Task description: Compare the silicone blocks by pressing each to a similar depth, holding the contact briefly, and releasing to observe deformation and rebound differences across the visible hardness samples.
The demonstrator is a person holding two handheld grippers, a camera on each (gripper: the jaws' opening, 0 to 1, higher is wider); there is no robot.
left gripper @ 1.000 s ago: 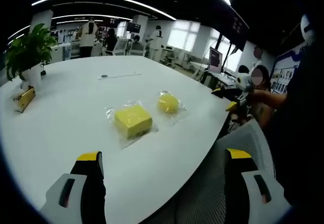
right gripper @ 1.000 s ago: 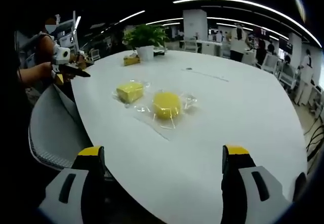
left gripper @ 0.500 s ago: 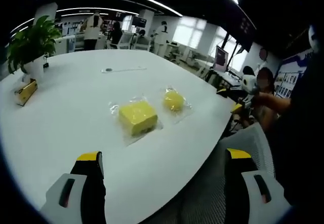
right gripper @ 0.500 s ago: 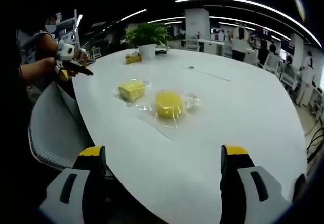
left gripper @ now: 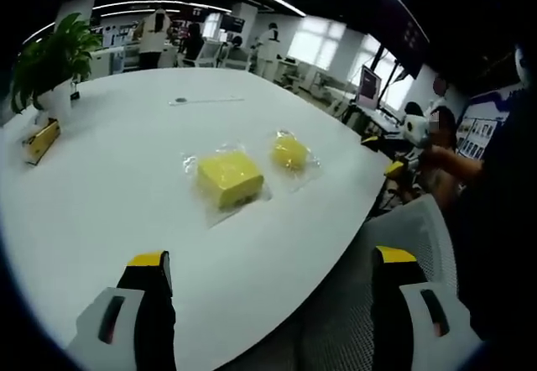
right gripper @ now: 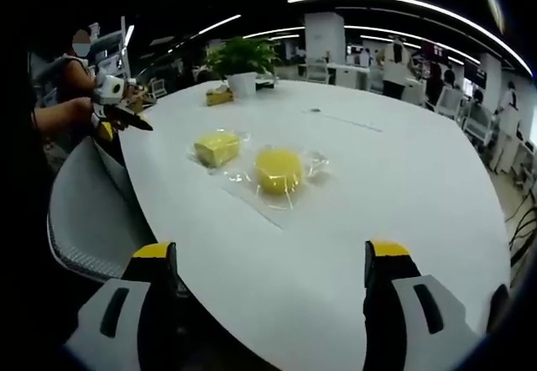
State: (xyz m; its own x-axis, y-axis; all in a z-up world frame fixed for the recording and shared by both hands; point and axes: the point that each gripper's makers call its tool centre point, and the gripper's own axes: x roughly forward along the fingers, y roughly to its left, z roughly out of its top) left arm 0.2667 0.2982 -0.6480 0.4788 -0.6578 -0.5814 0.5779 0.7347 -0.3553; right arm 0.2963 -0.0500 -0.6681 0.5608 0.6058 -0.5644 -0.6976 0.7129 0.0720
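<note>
Two yellow silicone blocks lie in clear plastic bags on a white table. The square block (left gripper: 228, 177) (right gripper: 216, 147) sits beside the round block (left gripper: 290, 149) (right gripper: 278, 170). My left gripper (left gripper: 273, 263) stands open over the table's near edge, well short of the square block, nothing between its fingers. My right gripper (right gripper: 273, 258) is open too, held above the table edge short of the round block. In the right gripper view the left gripper (right gripper: 113, 94) shows at far left, in a person's hand. In the left gripper view the right gripper (left gripper: 407, 136) shows at far right.
The white table (left gripper: 109, 195) (right gripper: 394, 178) bears a potted plant (left gripper: 46, 69) (right gripper: 243, 65), a small yellow box (left gripper: 39, 140) (right gripper: 220, 96) and a thin strip (left gripper: 205, 100). A grey mesh chair (left gripper: 377, 279) (right gripper: 88, 211) stands at the table's edge. People stand far behind.
Both views have shifted slightly with the hands; the blocks appear a little closer in the left gripper view. The blocks lie where they were. Both grippers stay open.
</note>
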